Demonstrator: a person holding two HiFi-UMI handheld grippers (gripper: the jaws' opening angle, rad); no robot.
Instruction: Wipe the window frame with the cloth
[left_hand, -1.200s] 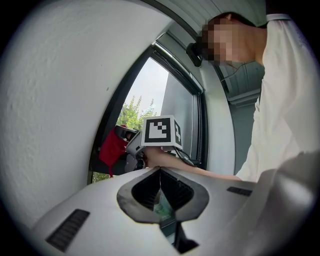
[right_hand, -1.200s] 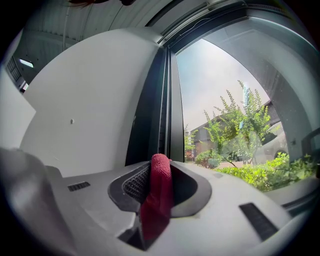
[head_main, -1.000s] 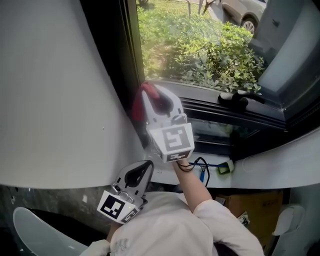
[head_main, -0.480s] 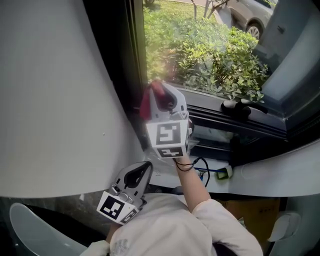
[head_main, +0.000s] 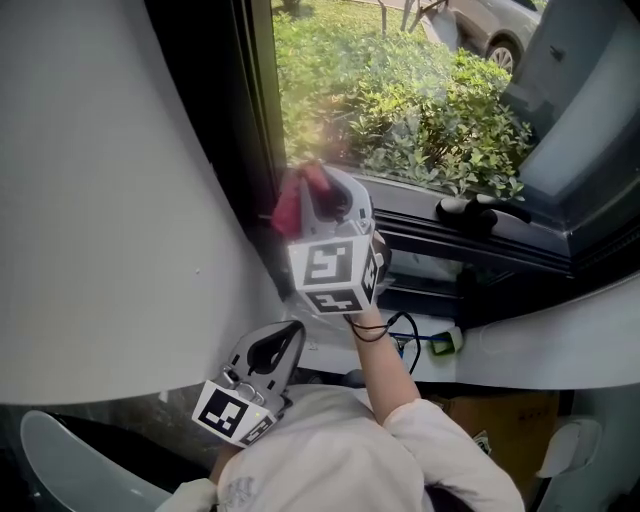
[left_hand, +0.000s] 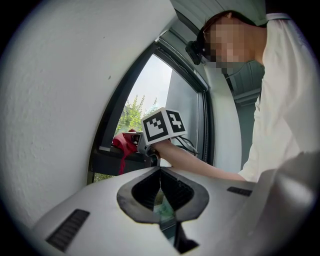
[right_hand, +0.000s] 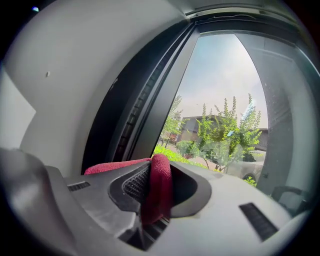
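Observation:
In the head view my right gripper (head_main: 305, 200) is shut on a red cloth (head_main: 293, 198) and holds it against the dark window frame (head_main: 250, 120) near its lower left corner. The right gripper view shows the cloth (right_hand: 159, 185) pinched between the jaws, with the upright frame (right_hand: 145, 100) just ahead. My left gripper (head_main: 283, 345) hangs low by the person's body, shut and empty. Seen from the left gripper view, its jaws (left_hand: 160, 172) are closed, and the right gripper's marker cube (left_hand: 162, 125) and cloth (left_hand: 122, 145) lie beyond them.
A white wall (head_main: 100, 200) stands left of the frame. A black window handle (head_main: 470, 208) sits on the lower rail. A cable with a green plug (head_main: 443, 343) lies on the white sill (head_main: 560, 340). Bushes (head_main: 430, 110) grow outside.
My right gripper has shifted a little along the frame's corner with the cloth and turned its cube more toward me. The left gripper has stayed put.

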